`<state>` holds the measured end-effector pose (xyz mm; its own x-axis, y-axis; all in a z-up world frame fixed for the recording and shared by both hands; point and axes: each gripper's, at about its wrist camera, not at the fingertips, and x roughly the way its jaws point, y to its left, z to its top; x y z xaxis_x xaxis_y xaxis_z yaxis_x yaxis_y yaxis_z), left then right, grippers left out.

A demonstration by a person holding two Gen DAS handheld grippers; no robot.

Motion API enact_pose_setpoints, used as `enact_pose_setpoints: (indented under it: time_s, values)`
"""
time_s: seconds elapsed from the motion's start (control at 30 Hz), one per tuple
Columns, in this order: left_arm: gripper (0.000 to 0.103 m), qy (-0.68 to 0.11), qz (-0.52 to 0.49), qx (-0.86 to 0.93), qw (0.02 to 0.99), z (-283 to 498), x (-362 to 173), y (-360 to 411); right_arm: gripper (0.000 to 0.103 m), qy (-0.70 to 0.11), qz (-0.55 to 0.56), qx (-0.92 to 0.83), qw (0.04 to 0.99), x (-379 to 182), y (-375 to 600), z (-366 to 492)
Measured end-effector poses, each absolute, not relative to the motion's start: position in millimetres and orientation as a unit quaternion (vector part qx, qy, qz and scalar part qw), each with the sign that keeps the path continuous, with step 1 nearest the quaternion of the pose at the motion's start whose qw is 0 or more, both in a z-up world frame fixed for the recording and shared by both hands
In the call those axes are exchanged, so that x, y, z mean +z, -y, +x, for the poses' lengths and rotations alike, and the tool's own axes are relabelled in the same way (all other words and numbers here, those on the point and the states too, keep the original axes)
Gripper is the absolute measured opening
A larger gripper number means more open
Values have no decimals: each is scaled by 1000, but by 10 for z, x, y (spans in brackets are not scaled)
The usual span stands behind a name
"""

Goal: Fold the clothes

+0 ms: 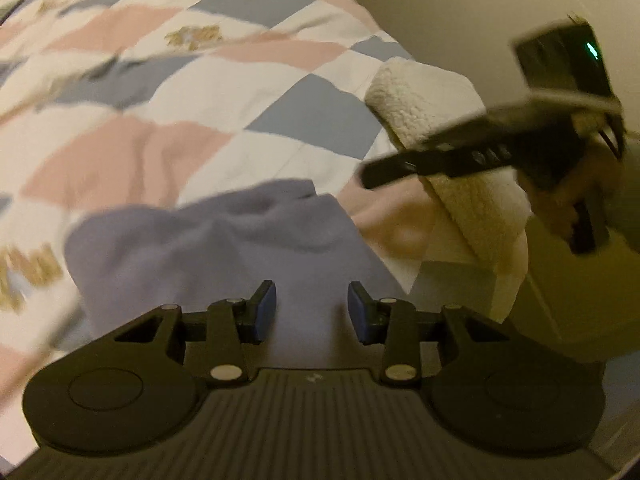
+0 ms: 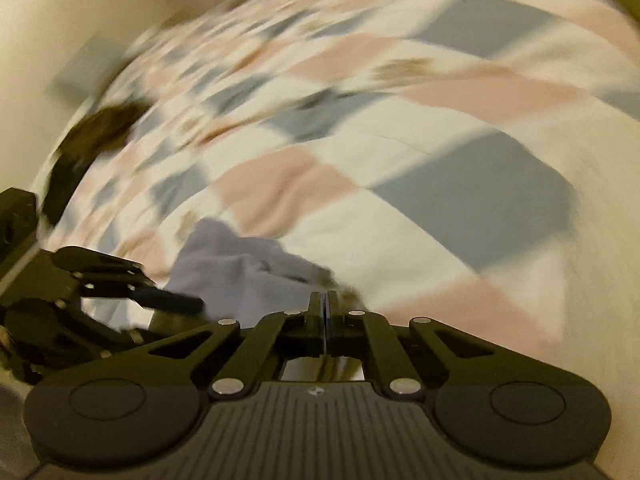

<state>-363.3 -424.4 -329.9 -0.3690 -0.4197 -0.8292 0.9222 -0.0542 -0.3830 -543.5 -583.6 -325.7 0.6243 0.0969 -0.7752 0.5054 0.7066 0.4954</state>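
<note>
So, two claws over a bed with a checked quilt [image 1: 168, 92] in pink, grey-blue and white, and both views are pretty smeared with blur.

Left claw [image 1: 312, 312]: its blue pads [image 1: 266, 312] stand apart with a clear gap, and nothing sits between them. Right under and just ahead of that gap lies a crumpled lavender garment [image 1: 208, 240], bunched up on the quilt. I can't tell if the pads touch the cloth or just hang above it.

Right claw [image 2: 325, 308]: fingers pressed flat together, only a thin seam between them. I can't make out any cloth caught in that seam. From its own camera the lavender garment [image 2: 240, 268] sits just ahead and to the left of the tips, with the left claw's dark fingers [image 2: 172, 300] poking in over it from the left edge.

In the left wrist view the right claw [image 1: 372, 176] comes in from the right side, held by a hand [image 1: 576, 200], its tip hanging above the quilt just past the garment. Behind it, off to the right of the left claw, a cream fleecy folded piece [image 1: 432, 120] lies near the bed's edge, well clear of the lavender one.

Far off to the left of the right claw, a dark blurry lump [image 2: 104, 124] sits on the quilt; can't tell what it is.
</note>
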Motion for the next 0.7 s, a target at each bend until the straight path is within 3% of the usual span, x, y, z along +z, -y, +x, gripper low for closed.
enact_pose_setpoints:
  time_s: [0.37,0.43,0.47,0.63,0.7]
  values:
    - [32,-449,271,-636,566,-3834,-3647,3964,9,-477,403,19,781,-3766,6289,-4923]
    - [32,-444,270,-638,568,-3840,-3665,3940,12,-479,408,50,776,-3738,6318,-4887]
    - [32,-444,268,-638,569,-3833,-3672,3930,18,-487,407,67,770,-3740,6332,-4851]
    - [33,-443,259,-640,572,-3827,-3697,3888,20,-539,335,140,760,-3729,6295,-4628]
    - [33,-443,260,-638,574,-3853,-3699,3892,27,-548,291,163,767,-3678,6252,-4554]
